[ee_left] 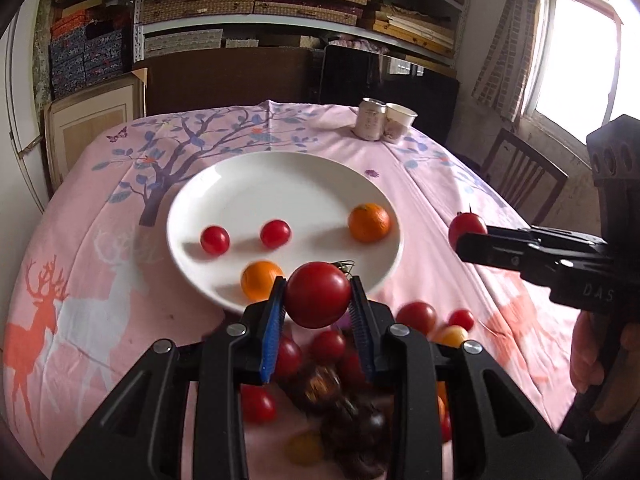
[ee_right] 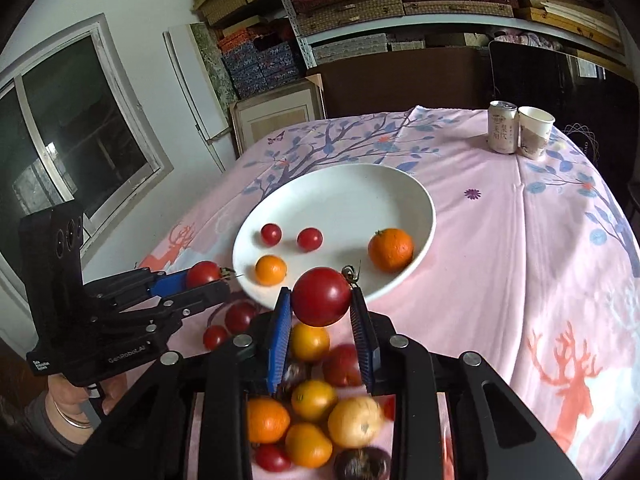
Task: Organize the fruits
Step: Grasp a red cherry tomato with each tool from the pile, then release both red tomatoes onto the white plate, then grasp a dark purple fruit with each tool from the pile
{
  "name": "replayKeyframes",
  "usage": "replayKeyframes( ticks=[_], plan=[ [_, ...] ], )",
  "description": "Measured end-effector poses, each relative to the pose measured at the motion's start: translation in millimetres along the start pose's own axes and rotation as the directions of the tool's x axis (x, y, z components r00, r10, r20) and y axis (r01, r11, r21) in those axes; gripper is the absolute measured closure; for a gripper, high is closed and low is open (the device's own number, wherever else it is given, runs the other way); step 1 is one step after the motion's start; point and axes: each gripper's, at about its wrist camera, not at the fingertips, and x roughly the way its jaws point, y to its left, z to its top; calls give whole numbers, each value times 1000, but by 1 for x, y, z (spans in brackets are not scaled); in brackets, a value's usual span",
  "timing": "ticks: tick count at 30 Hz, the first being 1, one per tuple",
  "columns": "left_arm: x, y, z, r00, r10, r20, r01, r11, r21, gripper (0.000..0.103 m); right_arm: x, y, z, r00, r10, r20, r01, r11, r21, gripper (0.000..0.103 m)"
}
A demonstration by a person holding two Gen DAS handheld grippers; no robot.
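Note:
A white plate (ee_left: 280, 176) (ee_right: 340, 192) on the pink tablecloth holds two oranges (ee_left: 369, 223) (ee_right: 390, 250) and two small red tomatoes (ee_left: 275, 233) (ee_right: 309, 239). My left gripper (ee_left: 318, 300) is shut on a red tomato (ee_left: 318, 294) just above the plate's near rim; it also shows in the right wrist view (ee_right: 208, 280). My right gripper (ee_right: 322, 300) is shut on a red tomato (ee_right: 321, 296) near the plate's front edge; it also shows in the left wrist view (ee_left: 466, 236). A pile of loose fruit (ee_right: 316, 400) (ee_left: 332, 364) lies below both grippers.
A drink can (ee_left: 370, 118) (ee_right: 502, 127) and a paper cup (ee_left: 400, 121) (ee_right: 535, 131) stand at the far side of the table. A wooden chair (ee_left: 524, 178) stands to the right. Shelves of boxes line the back wall.

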Motion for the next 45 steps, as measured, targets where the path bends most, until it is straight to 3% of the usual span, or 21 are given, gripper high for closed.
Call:
replayKeyframes(
  ticks=[7, 10, 12, 18, 25, 29, 34, 40, 45],
  plan=[
    [75, 33, 54, 995, 74, -70, -77, 996, -51, 71, 75, -11, 44, 997, 5, -72, -2, 999, 49, 72],
    [89, 42, 57, 993, 70, -96, -78, 993, -84, 49, 84, -16, 51, 998, -3, -67, 8, 997, 73, 54],
    [82, 42, 54, 995, 71, -73, -77, 993, -84, 43, 77, -14, 51, 999, -13, -42, 16, 998, 64, 54],
    [32, 26, 21, 999, 33, -34, -34, 999, -41, 33, 28, -6, 21, 999, -34, 16, 34, 999, 7, 54],
    [-22, -9, -54, 999, 9, -52, -4, 996, 94, 32, -26, -15, -48, 999, -50, 22, 49, 998, 40, 54],
    [-29, -16, -90, 996, 35, -82, -24, 992, 124, 32, -42, -19, -85, 998, -52, 17, 51, 996, 72, 54],
    [-39, -13, -115, 996, -5, -93, 12, 997, 81, 32, -52, -15, -117, 998, -59, 7, 59, 995, 77, 54],
    [-37, -39, -128, 992, -45, -118, 60, 991, 123, 32, -53, -18, -127, 995, -96, -19, 97, 989, 110, 54],
    [-19, -61, -132, 991, 8, -137, 16, 984, 176, 42, -55, -21, -130, 996, -92, -19, 94, 987, 130, 54]
  ],
)
